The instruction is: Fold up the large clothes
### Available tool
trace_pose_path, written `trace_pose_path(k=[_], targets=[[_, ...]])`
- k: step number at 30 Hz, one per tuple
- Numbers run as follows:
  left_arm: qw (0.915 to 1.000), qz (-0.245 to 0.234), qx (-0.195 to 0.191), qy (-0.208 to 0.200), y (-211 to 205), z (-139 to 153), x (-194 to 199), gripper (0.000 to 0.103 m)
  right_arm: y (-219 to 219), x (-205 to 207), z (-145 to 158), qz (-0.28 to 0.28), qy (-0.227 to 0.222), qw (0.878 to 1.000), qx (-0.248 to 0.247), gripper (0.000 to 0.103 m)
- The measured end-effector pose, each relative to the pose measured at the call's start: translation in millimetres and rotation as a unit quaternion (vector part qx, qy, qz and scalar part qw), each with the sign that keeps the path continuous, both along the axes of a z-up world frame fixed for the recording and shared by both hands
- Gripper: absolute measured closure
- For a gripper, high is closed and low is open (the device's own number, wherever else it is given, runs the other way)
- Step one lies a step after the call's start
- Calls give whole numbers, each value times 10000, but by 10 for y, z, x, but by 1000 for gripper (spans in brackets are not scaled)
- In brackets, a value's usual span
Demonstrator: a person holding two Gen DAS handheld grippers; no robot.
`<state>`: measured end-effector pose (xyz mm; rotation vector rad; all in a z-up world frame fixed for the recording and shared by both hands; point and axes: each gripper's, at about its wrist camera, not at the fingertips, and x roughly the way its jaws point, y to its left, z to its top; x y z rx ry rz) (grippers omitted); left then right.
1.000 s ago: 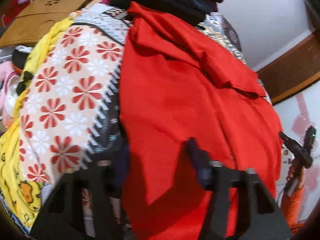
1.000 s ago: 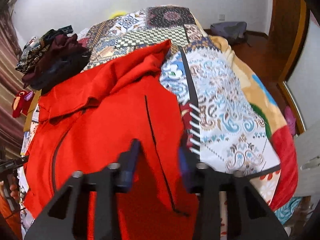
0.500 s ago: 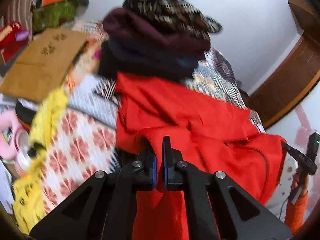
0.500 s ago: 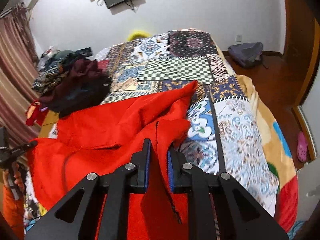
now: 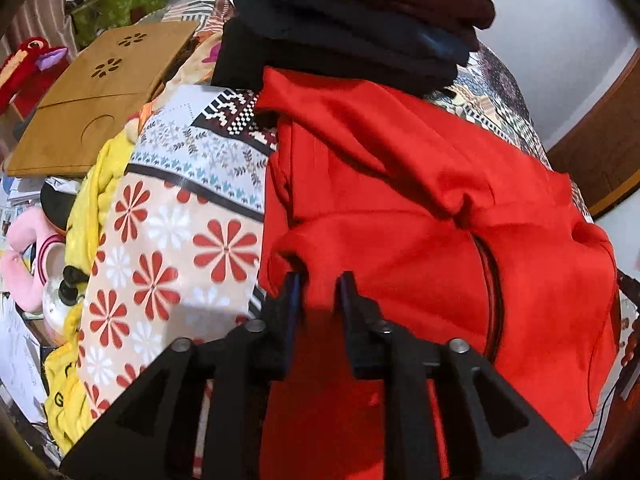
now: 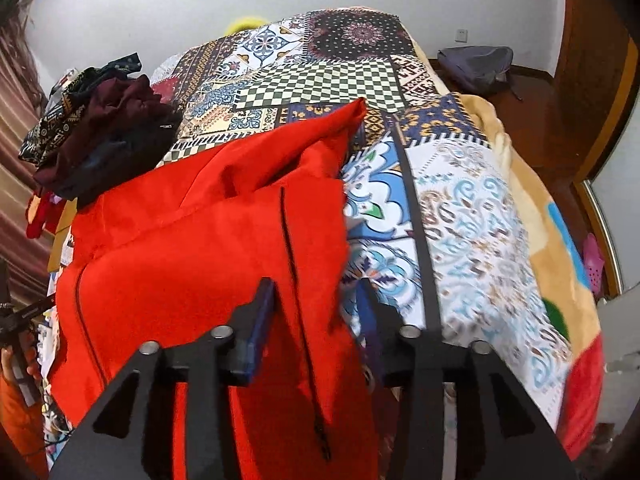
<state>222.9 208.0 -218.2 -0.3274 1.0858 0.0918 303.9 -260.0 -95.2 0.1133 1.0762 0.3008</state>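
Note:
A large red garment point(image 5: 400, 208) with dark zip lines lies on the patterned bedspread point(image 6: 472, 216); it also shows in the right wrist view point(image 6: 208, 248). My left gripper point(image 5: 318, 280) stands partly open, with a fold of the red cloth's left edge bunched between its jaws. My right gripper point(image 6: 316, 292) is open wide, and the garment's right edge with a zip lies between its jaws. The lower hem of the garment hangs below both grippers, out of sight.
A pile of dark folded clothes point(image 5: 360, 12) sits at the far side of the bed, also seen at the left in the right wrist view point(image 6: 96, 136). A brown board point(image 5: 104, 92) and toys lie beside the bed. A backpack point(image 6: 476, 64) is on the floor.
Half a second ago both grippers were shut on the red garment and lifted it. Now both have lowered toward the bed and their jaws have opened; the cloth rests folded over.

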Motion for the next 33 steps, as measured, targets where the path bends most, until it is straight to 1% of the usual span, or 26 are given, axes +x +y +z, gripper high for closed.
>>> trace_pose_path(k=[1,2,3,5,7,11,14,17,19,21,22,23,24,25,26,27,28,30,33], targets=[[10000,-11,30,-6,-7,21,-40,66,-25,-32,13,-5,-11,10000,2,60],[10000,-21,77,-36,-7,47,-92,55,-52,-75,25,-3,-2,10000,-4,59],[9999,-32,113,-76,-5,71,-156,49,-70,-94,18,2,22,10000,-5,59],[9999,-60,97,-74,-6,96,-272,48,-112,-191,10,16,73,10000,16,59],[10000,-89,-37,-7,6,79,-389,48,-124,-273,3,39,92,9999,5,58],[9995,-114,-269,131,-26,1,-627,48,-123,-459,3,121,31,9999,-42,52],[9992,-86,-324,232,-59,-70,-782,48,-114,-592,-7,169,-9,9998,-113,52],[9984,-70,-516,229,-56,-127,-923,48,-104,-683,-48,182,-20,9997,-164,51],[9985,-85,-522,126,-87,-119,-1018,48,-98,-732,-61,158,-75,9997,-155,49],[9984,-92,-558,56,-111,-113,-1076,48,-100,-764,-64,24,-143,9998,-138,52],[9980,-100,-625,26,-122,-113,-1097,48,-115,-778,-68,-136,-166,9997,-92,57],[9972,-129,-734,-38,-134,-108,-1120,50,-112,-790,-69,-228,-181,9995,-127,66],[9960,-174,-866,-115,-149,-98,-1136,62,-100,-805,-58,-259,-216,9992,-219,71],[9946,-250,-994,-160,-160,-91,-1148,71,-87,-814,-36,-220,-262,9991,-249,80],[9922,-377,-1175,-199,-193,-78,-1151,90,-82,-816,-12,-148,-273,9994,-161,91],[9906,-456,-1267,-224,-220,-67,-1148,96,-80,-804,6,-62,-214,9998,-8,91],[9904,-514,-1256,-264,-254,-43,-1134,96,-71,-792,29,-17,-169,9998,108,91],[9913,-599,-1125,-329,-323,33,-1090,98,-21,-753,106,116,-253,9995,123,92],[9905,-645,-1078,-567,-362,237,-985,99,28,-649,255,258,-387,9984,310,92]])
